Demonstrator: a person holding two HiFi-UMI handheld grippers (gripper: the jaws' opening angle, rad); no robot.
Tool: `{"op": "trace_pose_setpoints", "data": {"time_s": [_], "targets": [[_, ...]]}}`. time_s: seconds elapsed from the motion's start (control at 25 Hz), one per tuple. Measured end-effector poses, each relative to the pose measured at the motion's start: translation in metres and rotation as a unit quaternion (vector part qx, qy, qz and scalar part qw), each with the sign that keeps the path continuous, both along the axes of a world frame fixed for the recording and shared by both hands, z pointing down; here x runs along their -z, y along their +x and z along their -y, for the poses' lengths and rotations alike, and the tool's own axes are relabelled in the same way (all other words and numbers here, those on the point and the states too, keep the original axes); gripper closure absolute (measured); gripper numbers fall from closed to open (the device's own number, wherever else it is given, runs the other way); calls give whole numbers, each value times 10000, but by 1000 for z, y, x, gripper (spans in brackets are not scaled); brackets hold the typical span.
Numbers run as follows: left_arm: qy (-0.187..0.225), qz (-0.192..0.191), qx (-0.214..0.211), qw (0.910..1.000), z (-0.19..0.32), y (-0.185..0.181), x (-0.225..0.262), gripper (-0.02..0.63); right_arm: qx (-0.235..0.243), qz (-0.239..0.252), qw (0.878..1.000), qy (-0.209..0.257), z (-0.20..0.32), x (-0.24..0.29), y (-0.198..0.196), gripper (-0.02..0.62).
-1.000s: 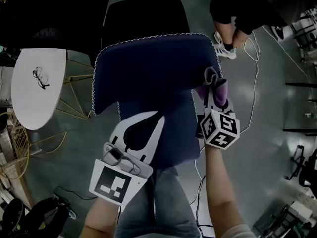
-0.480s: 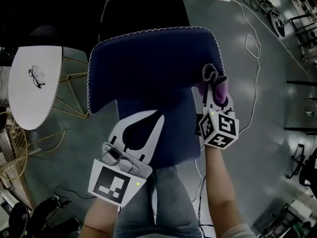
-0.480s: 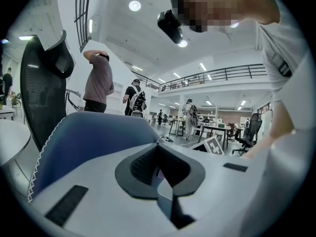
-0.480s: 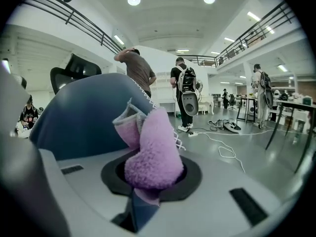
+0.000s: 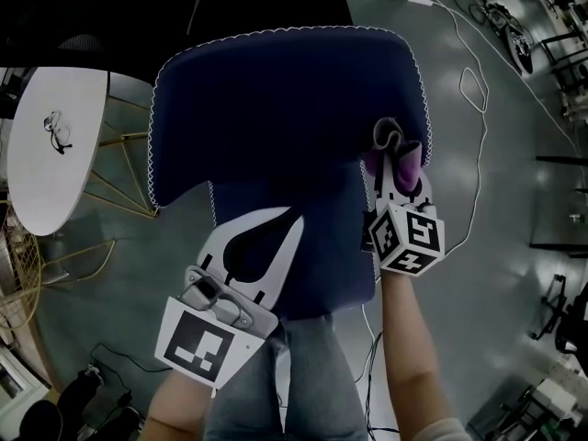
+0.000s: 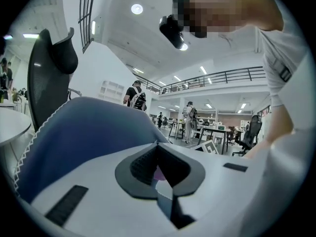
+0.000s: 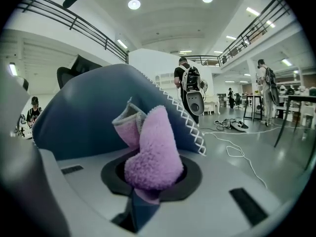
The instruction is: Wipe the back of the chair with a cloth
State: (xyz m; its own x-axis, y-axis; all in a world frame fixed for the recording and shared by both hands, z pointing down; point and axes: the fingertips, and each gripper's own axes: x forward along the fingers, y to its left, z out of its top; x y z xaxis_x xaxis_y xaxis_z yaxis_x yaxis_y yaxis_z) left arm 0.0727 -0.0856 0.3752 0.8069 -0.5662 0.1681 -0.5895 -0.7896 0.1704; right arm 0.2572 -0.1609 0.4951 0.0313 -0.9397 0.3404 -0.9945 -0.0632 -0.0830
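Observation:
The chair's dark blue back [image 5: 276,108], edged with white stitching, fills the middle of the head view, and I look at it from behind. My right gripper [image 5: 397,168] is shut on a fluffy purple cloth [image 5: 397,147], which is held against the back's right edge. In the right gripper view the cloth [image 7: 153,152] bulges out of the jaws with the blue back [image 7: 84,117] just behind it. My left gripper [image 5: 289,215] lies over the lower part of the back with its jaws shut. Nothing shows between them, and the blue back [image 6: 84,137] lies just beyond the tips.
A white oval table [image 5: 37,182] with a pair of glasses [image 5: 55,131] stands at the left, beside gold wire legs [image 5: 119,168]. A black chair [image 5: 266,3] stands beyond the blue one. A white cable [image 5: 473,90] loops over the grey floor at the right. People walk about far off.
The chair back now shows wider and higher in the head view. A person crouching at the top right one second ago is out of view. Both grippers have hardly shifted.

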Motion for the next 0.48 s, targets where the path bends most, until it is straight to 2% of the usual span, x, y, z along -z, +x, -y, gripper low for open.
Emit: {"op": "trace_pose_setpoints", "data": {"time_s": [0.48], "targets": [[216, 154, 174, 9995, -5, -26, -34, 594, 112, -116, 9999, 22, 3, -36, -7, 517]]}}
